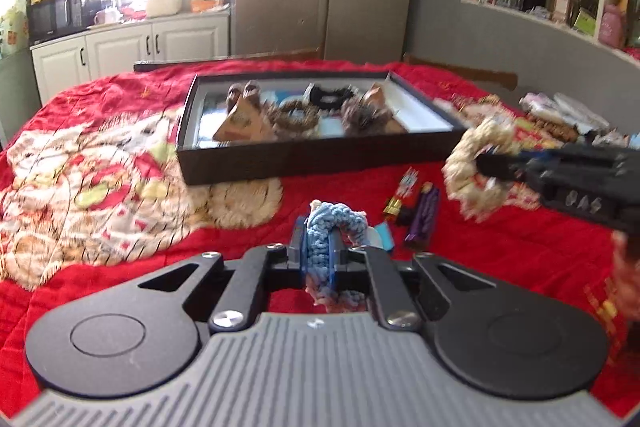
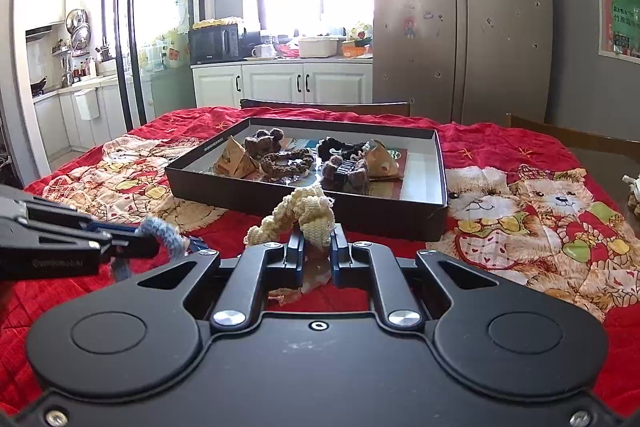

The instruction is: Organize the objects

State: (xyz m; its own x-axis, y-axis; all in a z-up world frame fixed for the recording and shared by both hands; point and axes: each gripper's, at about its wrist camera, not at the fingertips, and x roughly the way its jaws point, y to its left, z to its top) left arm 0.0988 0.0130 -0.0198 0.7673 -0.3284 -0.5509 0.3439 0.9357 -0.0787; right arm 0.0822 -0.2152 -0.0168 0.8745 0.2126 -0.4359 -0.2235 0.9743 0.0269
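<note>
Broadly, a red blanket (image 2: 500, 155) printed with teddy bears covers the worktop across the whole lower half of both views. Above centre on it lies a shallow black box (image 2: 400, 215), which holds several brown and black crocheted scrunchies (image 2: 286, 159) and some tan folded paper pieces. At bottom centre of the left wrist view the left tool (image 1: 318, 247) is pinching a blue crocheted scrunchie (image 1: 338, 217) between its pads, just in front of the box. At the right edge of that view the right tool (image 1: 490, 163) is pinching a cream crocheted scrunchie (image 1: 466, 163), which hangs off its tip above the blanket. Between the two, low and right of centre, a purple wrapped bar (image 1: 422, 219) and a small red-and-gold tube (image 1: 402, 197) lie side by side on the blanket.
</note>
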